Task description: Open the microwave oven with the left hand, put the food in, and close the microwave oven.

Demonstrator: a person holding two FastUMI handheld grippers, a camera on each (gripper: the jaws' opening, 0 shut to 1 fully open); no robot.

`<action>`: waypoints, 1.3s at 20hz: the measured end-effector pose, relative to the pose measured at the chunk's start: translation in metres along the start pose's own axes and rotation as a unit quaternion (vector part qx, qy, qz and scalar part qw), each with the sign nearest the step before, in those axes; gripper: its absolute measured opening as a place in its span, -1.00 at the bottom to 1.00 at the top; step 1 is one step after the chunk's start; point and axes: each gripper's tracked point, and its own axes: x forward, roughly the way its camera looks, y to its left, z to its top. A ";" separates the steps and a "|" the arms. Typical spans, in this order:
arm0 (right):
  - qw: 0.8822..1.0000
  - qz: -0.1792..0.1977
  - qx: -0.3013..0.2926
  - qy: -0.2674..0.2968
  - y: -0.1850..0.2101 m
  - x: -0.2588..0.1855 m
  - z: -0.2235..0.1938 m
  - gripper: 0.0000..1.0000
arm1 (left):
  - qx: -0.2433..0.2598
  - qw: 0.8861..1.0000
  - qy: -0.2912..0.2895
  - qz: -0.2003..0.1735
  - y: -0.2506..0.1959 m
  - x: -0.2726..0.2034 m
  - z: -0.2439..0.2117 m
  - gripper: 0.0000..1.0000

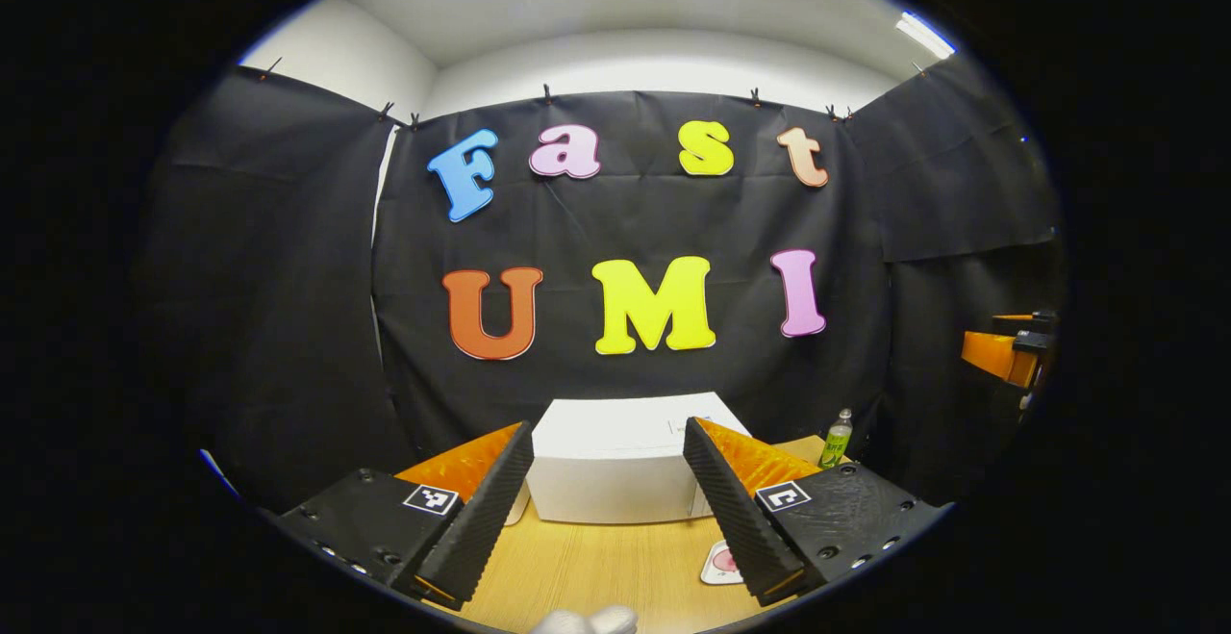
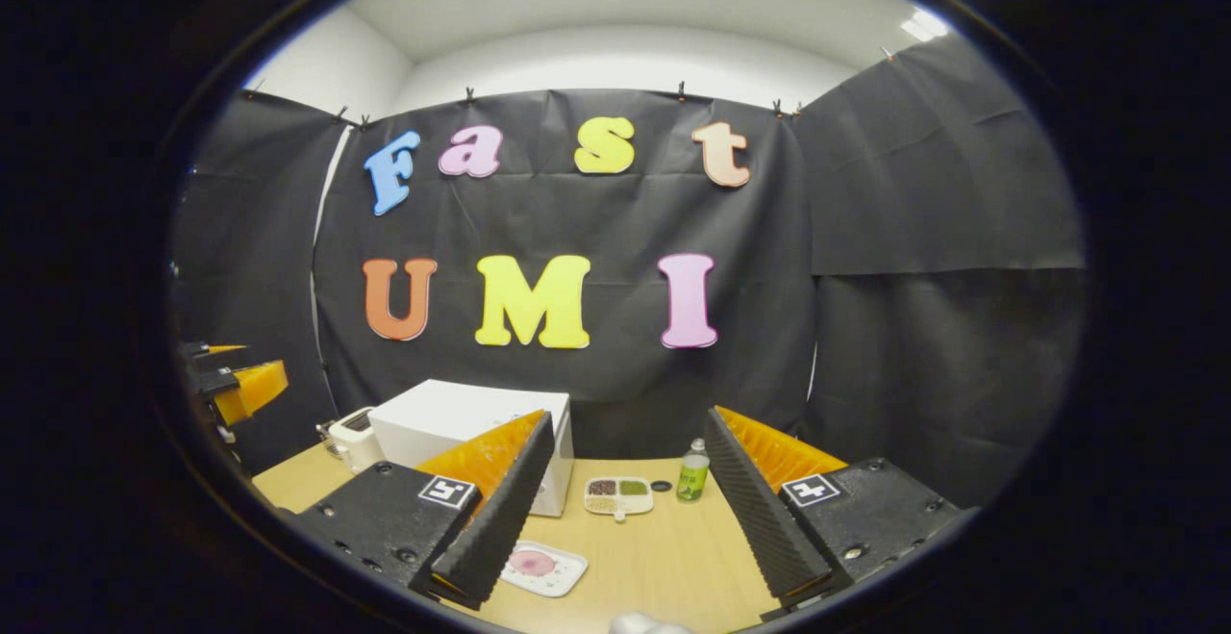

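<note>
Ahead, microwave oven [image 1: 615, 461] shut — beyond left hand-held gripper [image 1: 609, 509], fingers apart, right hand-held gripper [image 2: 625, 509] likewise spread

We see a worktop [image 2: 664, 557] of pale wood grain with a smooth, faintly shiny finish. The microwave oven [image 1: 615, 466] has a smooth, matt white casing. The bottle [image 2: 691, 476] looks like clear glossy plastic. Each hand-held gripper's fingers [image 2: 500, 509] carry ribbed, matt pads, and the booth wall is dull, creased cloth.
</note>
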 end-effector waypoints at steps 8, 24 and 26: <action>1.000 0.001 -0.002 0.002 -0.022 0.011 0.003 0.83 | -0.015 0.999 0.011 -0.028 -0.050 0.054 -0.058 0.92; 0.997 -0.033 -0.041 0.063 -0.067 0.013 -0.025 1.00 | -0.038 0.994 0.089 -0.058 -0.153 0.229 -0.252 0.69; 0.995 -0.042 -0.055 0.070 -0.074 0.010 -0.026 1.00 | -0.025 0.994 0.091 -0.055 -0.154 0.242 -0.261 0.83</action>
